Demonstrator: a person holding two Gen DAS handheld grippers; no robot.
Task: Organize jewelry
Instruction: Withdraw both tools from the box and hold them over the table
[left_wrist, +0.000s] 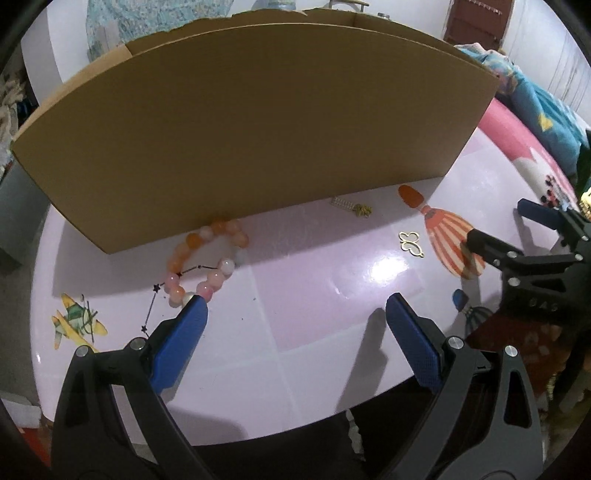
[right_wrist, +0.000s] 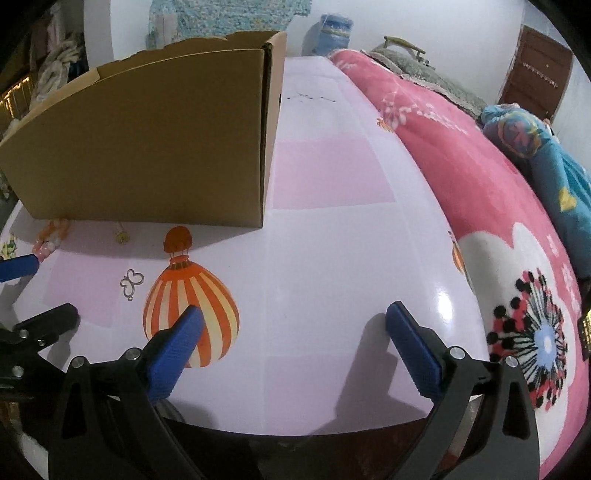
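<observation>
Both grippers hang low over the lilac table with fingers spread and nothing held.

The left gripper (left_wrist: 295, 310) has its blue fingers (left_wrist: 410, 332) wide apart, its left tip just beside the beaded bracelet (left_wrist: 207, 258), whether touching I cannot tell; a thin dark star chain (left_wrist: 155, 306) lies across the beads. The right gripper (right_wrist: 293, 321) stands equally wide over a printed balloon (right_wrist: 192, 295). Farther out lie a gold butterfly charm (left_wrist: 410, 243) and a small gold piece (left_wrist: 351, 206), close to the cardboard box (left_wrist: 258, 129). A pink blanket (right_wrist: 480, 184) lies to the right.
</observation>
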